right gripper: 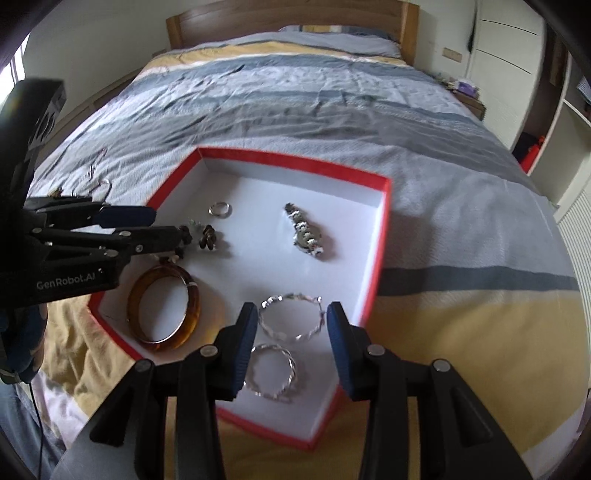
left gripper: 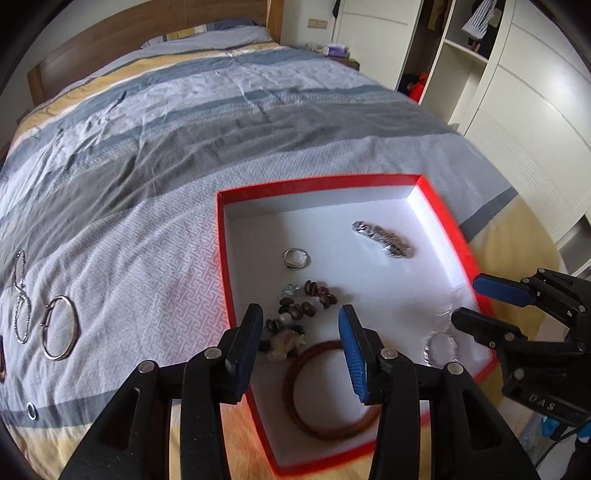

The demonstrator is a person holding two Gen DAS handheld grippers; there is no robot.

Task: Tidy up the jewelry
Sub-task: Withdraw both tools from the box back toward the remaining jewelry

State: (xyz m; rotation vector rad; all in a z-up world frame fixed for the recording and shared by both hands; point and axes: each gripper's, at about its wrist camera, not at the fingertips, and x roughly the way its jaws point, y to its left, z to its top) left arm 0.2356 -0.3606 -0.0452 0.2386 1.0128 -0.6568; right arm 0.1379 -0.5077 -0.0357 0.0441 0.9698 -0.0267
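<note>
both hand-held grippers empty over red box [left gripper: 447,218]; jewelry inside

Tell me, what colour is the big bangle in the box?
The bangle is amber-brown, streaky like tortoiseshell. The right wrist view shows it best.

Bedroom in home: wide bed [left gripper: 229,122] with striped grey-yellow cover, wooden headboard [right gripper: 288,18], pillow [left gripper: 229,33] at far end; white wardrobe [left gripper: 528,122] with open shelves and hanging clothes [left gripper: 480,18]; small bedside table [right gripper: 469,96] by wall
</note>
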